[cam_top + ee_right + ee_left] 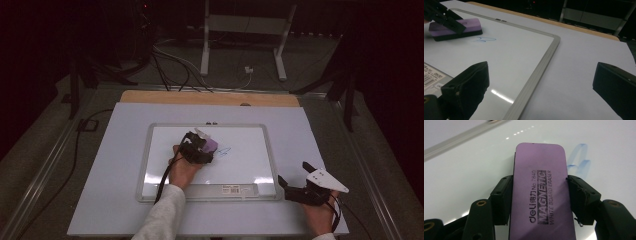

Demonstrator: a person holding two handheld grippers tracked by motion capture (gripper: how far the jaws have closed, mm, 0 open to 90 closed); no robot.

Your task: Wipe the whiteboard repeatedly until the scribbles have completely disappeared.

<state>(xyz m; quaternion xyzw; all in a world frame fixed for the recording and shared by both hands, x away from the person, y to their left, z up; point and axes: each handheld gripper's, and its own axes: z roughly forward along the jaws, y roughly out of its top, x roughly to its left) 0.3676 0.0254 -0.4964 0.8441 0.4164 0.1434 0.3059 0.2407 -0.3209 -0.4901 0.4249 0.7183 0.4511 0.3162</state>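
Note:
A purple whiteboard eraser (541,192) with a black felt base lies flat on the whiteboard (250,165), and my left gripper (200,147) is shut on its two long sides. The eraser (210,146) sits near the board's middle, just left of a small blue pen mark (224,151). From the right gripper view the eraser (455,30) shows at the top left, with the blue mark (484,39) beside it. My right gripper (295,180) rests off the board's lower right corner, jaws wide apart with nothing between them (539,85).
The whiteboard's grey frame (534,77) lies on a white table sheet (110,170). A barcode label (231,189) sits on the board's near edge. Beyond the table's wooden far edge (210,97) are cables and a metal stand (240,30) on the floor.

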